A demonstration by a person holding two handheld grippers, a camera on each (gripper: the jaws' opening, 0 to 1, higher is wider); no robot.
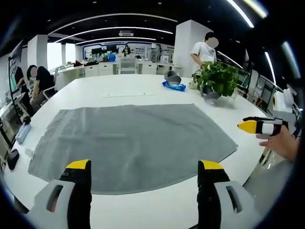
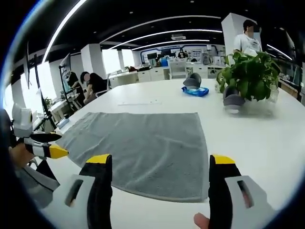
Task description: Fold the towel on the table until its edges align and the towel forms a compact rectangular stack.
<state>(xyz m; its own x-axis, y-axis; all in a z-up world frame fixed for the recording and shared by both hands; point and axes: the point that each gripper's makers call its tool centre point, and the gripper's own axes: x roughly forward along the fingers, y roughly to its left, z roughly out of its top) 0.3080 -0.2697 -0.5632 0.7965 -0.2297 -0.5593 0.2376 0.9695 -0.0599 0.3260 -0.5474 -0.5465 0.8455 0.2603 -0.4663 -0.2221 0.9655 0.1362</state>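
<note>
- The grey towel (image 1: 131, 143) lies spread flat and unfolded on the white table (image 1: 138, 86), in 1 layer.
- The left gripper (image 1: 145, 167) hangs above the towel's near edge, its 2 yellow-tipped jaws spread wide, holding nothing.
- The right gripper (image 2: 162, 161) hovers over the towel's near edge, jaws likewise apart and empty.
- A potted plant (image 2: 248, 71) and a blue pouch (image 2: 195, 90) sit on the table beyond the towel.
- A person in a white shirt (image 1: 204, 50) stands behind the plant.
</note>
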